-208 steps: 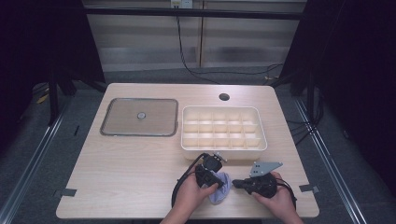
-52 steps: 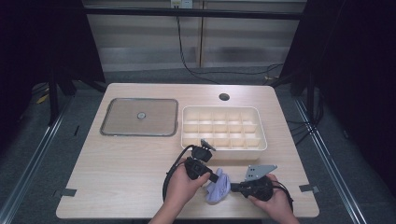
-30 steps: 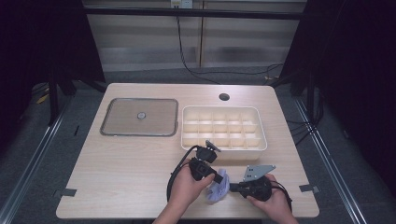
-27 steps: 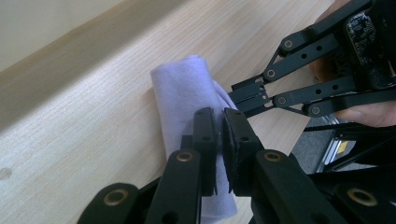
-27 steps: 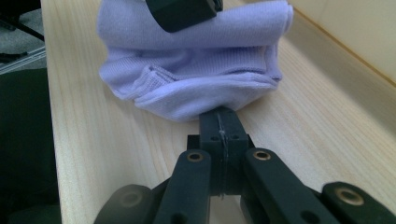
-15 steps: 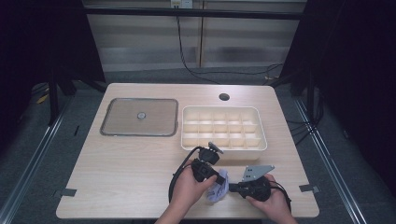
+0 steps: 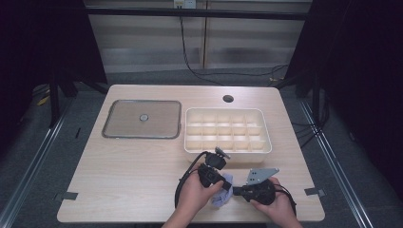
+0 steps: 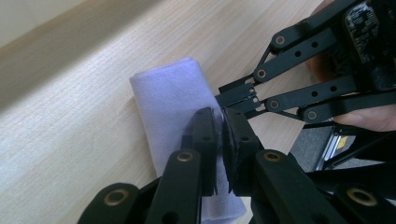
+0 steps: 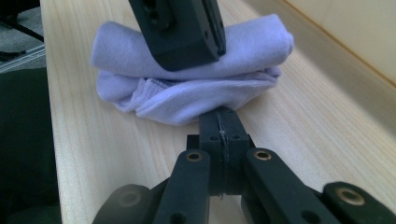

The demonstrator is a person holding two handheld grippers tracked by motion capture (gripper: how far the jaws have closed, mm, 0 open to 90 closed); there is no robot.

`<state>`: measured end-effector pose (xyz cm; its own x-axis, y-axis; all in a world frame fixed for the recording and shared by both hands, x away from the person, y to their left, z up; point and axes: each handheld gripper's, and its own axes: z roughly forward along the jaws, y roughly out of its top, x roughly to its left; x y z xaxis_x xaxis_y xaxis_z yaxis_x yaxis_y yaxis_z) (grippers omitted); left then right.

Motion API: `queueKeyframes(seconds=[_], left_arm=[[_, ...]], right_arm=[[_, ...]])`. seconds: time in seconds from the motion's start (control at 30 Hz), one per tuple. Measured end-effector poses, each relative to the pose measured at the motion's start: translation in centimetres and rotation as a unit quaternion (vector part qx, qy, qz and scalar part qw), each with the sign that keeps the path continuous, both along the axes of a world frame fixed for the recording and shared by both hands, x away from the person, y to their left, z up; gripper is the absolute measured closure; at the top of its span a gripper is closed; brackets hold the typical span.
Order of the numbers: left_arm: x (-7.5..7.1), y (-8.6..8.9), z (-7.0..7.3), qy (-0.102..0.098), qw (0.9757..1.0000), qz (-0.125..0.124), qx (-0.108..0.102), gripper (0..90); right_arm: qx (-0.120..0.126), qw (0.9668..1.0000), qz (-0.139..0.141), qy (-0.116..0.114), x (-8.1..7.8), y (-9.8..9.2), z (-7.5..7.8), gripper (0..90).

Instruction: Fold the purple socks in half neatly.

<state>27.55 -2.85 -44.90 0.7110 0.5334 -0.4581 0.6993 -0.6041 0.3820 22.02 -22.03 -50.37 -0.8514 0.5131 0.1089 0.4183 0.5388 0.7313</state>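
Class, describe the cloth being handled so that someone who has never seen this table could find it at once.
Start at the pale wooden table and go to its near edge, in front of the white divided tray. The cloth lies folded there between the person's two hands. It is the one soft, lilac thing, unlike the hard tray and glass lid.

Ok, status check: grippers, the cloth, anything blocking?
Left gripper shut on the lilac cloth. Right gripper shut, pinching the cloth's edge. Cloth folded, at the table's front edge. Divided tray and lid behind, clear of it.
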Motion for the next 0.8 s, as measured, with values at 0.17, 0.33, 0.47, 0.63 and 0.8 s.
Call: queueKeyframes(seconds=[0.17,0.33,0.47,0.63,0.8], left_arm=[[-0.1,-0.2,-0.3,-0.003,1.0,0.0,0.001,84.2],[-0.2,-0.4,-0.5,-0.004,1.0,-0.003,0.003,84.0],[-0.3,-0.6,-1.0,-0.004,1.0,0.0,0.001,83.6],[-0.5,-1.0,-1.2,-0.01,0.9999,-0.007,0.004,83.2],[-0.8,-1.2,-1.5,-0.018,0.9998,-0.006,0.001,83.3]], right_arm=[[0.0,1.0,-0.003,0.0,0.0,-0.1,0.0,90.0],[0.001,1.0,-0.007,0.004,0.1,-0.4,0.0,90.0],[0.004,0.9999,-0.015,0.005,0.2,-0.9,0.0,90.0],[0.008,0.9996,-0.027,0.004,0.3,-1.5,0.1,90.0],[0.011,0.9994,-0.033,0.004,0.4,-1.9,0.2,90.0]])
